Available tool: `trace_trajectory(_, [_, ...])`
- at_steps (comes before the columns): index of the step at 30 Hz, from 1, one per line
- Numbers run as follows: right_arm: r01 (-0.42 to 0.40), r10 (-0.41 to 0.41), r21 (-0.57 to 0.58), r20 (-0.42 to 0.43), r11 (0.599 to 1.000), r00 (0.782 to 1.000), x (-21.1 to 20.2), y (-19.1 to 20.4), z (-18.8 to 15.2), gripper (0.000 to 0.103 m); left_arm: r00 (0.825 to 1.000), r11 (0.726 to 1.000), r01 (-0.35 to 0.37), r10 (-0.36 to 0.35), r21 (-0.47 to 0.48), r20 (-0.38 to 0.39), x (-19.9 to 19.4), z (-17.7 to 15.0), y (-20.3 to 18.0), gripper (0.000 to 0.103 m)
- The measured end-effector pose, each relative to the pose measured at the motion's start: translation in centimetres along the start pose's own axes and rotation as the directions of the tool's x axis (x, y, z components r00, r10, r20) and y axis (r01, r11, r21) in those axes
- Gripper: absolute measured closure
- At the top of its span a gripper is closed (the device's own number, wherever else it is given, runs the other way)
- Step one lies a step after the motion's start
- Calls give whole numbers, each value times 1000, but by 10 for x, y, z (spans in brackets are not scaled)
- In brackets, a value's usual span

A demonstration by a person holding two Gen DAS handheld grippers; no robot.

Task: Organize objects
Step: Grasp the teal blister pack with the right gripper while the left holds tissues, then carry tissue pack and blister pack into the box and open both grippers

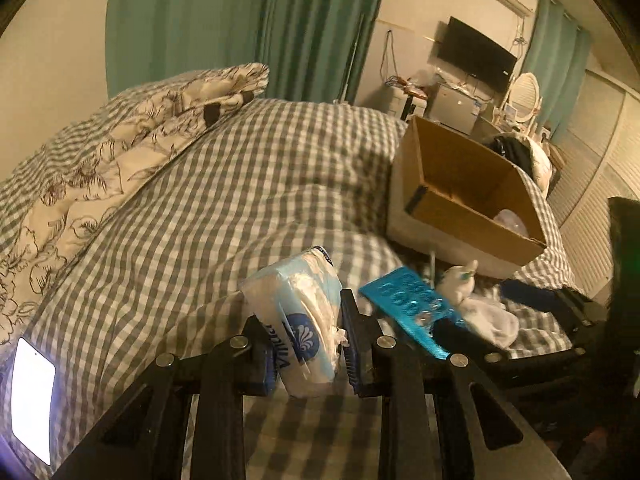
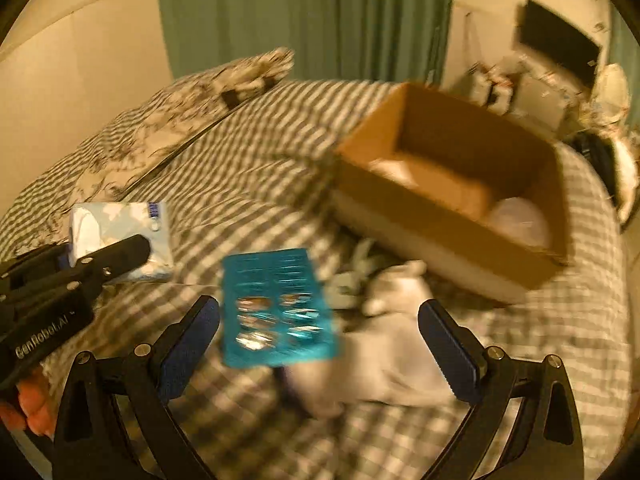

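My left gripper is shut on a blue-and-white tissue pack and holds it above the checked bed; the pack also shows in the right wrist view. My right gripper is open and empty, its jaws wide apart over a teal blister pack and a white sock-like cloth. The blister pack and the cloth lie to the right of the left gripper. An open cardboard box stands on the bed beyond them, with a pale round thing inside.
A floral quilt is bunched at the left of the bed. A lit phone lies at the bed's near left. Green curtains, a wall television and a cluttered desk stand behind.
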State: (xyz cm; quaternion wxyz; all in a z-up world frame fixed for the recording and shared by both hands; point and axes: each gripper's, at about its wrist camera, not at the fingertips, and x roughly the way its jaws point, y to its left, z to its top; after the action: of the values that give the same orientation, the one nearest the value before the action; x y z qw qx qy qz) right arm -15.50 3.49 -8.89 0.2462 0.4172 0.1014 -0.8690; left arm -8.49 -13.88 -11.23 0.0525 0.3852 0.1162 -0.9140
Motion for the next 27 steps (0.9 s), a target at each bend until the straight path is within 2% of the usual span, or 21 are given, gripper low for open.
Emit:
trace_trajectory(2, [-17,16,-17,-39,1000,999,17,7,1,3,1000,1000,6,-6,-7,-9,4,-1,2,77])
trace_trajectory(5, [3,-6,-43,-83,999,997,35,13,-2,4,999,1000,21,-21,-16,-25,8,-2,7,77])
trace_trajectory(7, [-12,8,-39,-100,999,995,40,14,-5,9,999,1000,25,-25,-19,-29,9,-3,8,77])
trace_trajectory(9, [-35,32,-29,-111,999,993,39,14,-6,24,999,1000,25,-26,-19,-30,9,-3,7,77])
trace_trajectory(11, [-34,29,-38,-110,999,993,36,14,-6,32,999,1000,24,-24,-18,-28,8,-4,8,77])
trace_trajectory(13, [-18,12,-53,-109,998,994,29,17,-8,33,999,1000,24,-24,-16,-26,6,-5,7,77])
trace_trajectory(19, [13,-16,-56,-51,998,999,1,20,-7,34,1000,1000,18,-18,-2,-12,-10,-7,-3,77])
trace_trajectory(27, [41,-38,-34,72,999,997,-63,6,-1,34,998,999,39,-41,37,38,-39,0,-33,77])
